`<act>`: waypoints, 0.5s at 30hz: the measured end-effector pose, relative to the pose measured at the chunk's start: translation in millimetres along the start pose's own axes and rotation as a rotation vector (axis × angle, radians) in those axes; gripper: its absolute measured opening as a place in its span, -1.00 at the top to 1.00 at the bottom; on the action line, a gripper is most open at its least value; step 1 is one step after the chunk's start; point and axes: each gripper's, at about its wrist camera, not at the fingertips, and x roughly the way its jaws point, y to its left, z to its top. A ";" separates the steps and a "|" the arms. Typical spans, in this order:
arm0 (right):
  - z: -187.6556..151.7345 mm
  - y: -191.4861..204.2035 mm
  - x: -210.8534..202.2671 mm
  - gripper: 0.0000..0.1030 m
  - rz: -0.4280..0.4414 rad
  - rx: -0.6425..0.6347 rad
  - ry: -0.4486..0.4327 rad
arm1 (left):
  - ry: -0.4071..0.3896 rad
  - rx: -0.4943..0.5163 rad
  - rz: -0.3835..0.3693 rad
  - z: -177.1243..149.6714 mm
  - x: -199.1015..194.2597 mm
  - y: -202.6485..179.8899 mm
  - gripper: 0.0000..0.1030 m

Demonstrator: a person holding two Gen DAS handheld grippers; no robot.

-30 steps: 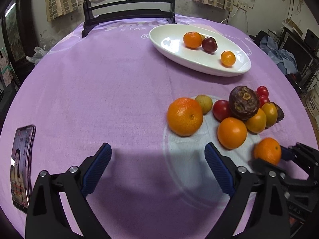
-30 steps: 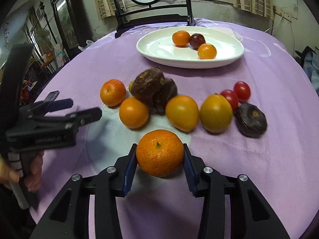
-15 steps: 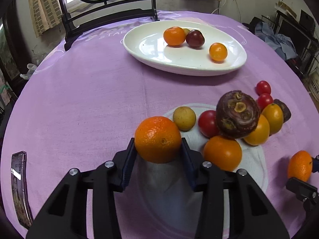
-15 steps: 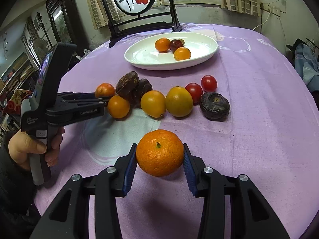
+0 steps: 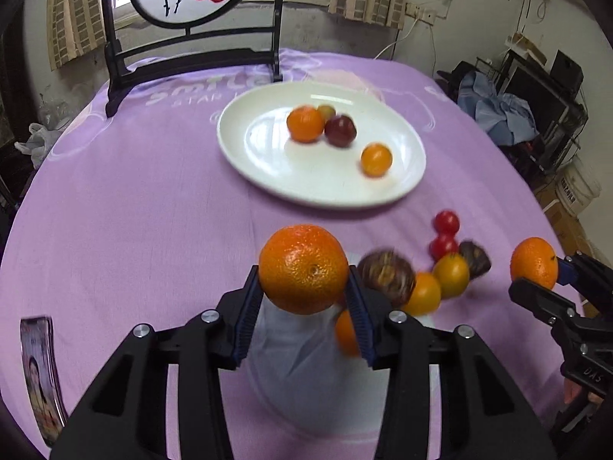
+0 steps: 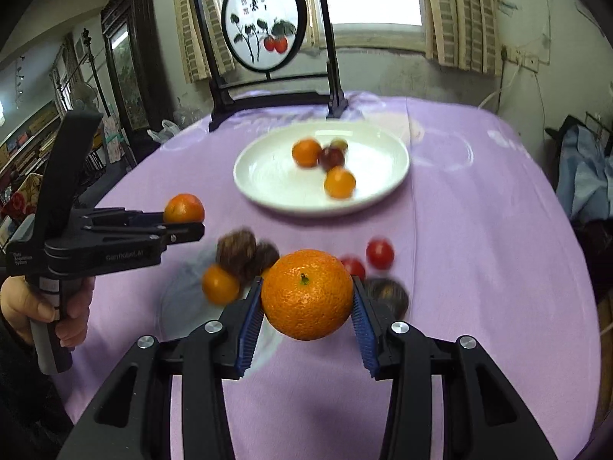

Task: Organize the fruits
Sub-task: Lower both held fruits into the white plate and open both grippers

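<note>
My left gripper point(image 5: 304, 303) is shut on an orange point(image 5: 303, 268) and holds it lifted above the purple cloth; it also shows in the right wrist view point(image 6: 184, 226) with its orange point(image 6: 184, 209). My right gripper point(image 6: 306, 318) is shut on a second orange point(image 6: 306, 294), also lifted; this orange shows at the right of the left wrist view point(image 5: 533, 262). The white plate point(image 5: 268, 161) lies farther back with an orange point(image 5: 305, 124), a dark red fruit point(image 5: 340, 131) and a small orange fruit point(image 5: 376, 159). A loose pile of fruit point(image 5: 425, 283) lies under the grippers.
Two cherry tomatoes point(image 5: 444, 235) and dark brown fruits point(image 6: 245, 253) lie in the pile. A phone point(image 5: 40, 375) lies at the table's left front edge. A black framed screen point(image 6: 268, 38) stands behind the plate. A white patch point(image 5: 302, 375) marks the cloth.
Both grippers have risen with their oranges and moved toward the plate. One second ago the left gripper was open; it closed on its orange and lifted it.
</note>
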 end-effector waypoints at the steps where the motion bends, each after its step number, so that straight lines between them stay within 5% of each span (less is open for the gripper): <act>1: 11.2 -2.0 2.6 0.14 0.015 -0.002 -0.005 | -0.014 0.002 0.005 10.0 0.1 -0.6 0.17; 7: 55.0 -6.8 49.5 0.14 0.004 -0.013 0.028 | -0.025 -0.026 0.030 61.4 28.1 2.9 0.17; 15: 74.5 -4.1 126.0 0.14 0.046 -0.038 0.153 | 0.050 -0.053 0.049 89.2 85.4 5.8 0.17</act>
